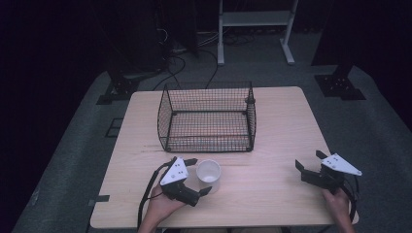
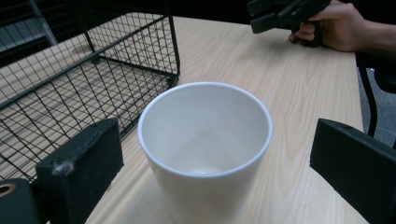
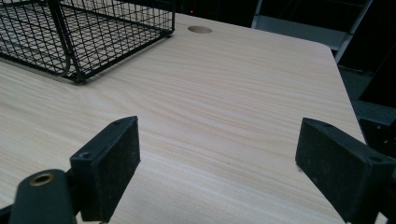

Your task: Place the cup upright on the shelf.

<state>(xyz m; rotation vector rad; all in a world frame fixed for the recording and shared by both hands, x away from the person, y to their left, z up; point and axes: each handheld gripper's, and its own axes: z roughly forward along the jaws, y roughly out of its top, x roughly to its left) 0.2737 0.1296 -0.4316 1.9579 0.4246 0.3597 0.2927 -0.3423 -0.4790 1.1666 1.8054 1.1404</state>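
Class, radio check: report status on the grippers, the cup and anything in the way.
Left gripper open, jaws either side of white cup, not closed on it. Right gripper open, over bare table. Cup upright, empty. Wire basket beyond it; nothing between.

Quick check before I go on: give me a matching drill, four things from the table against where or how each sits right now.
Things:
1. white cup
2. wire basket
3. left gripper
4. right gripper

States:
A. open, over bare wood near the table's right edge
B. empty, on the far half of the table
C. upright, between two open jaws
D. open, jaws either side of the cup

Pairs: 1-C, 2-B, 3-D, 4-A
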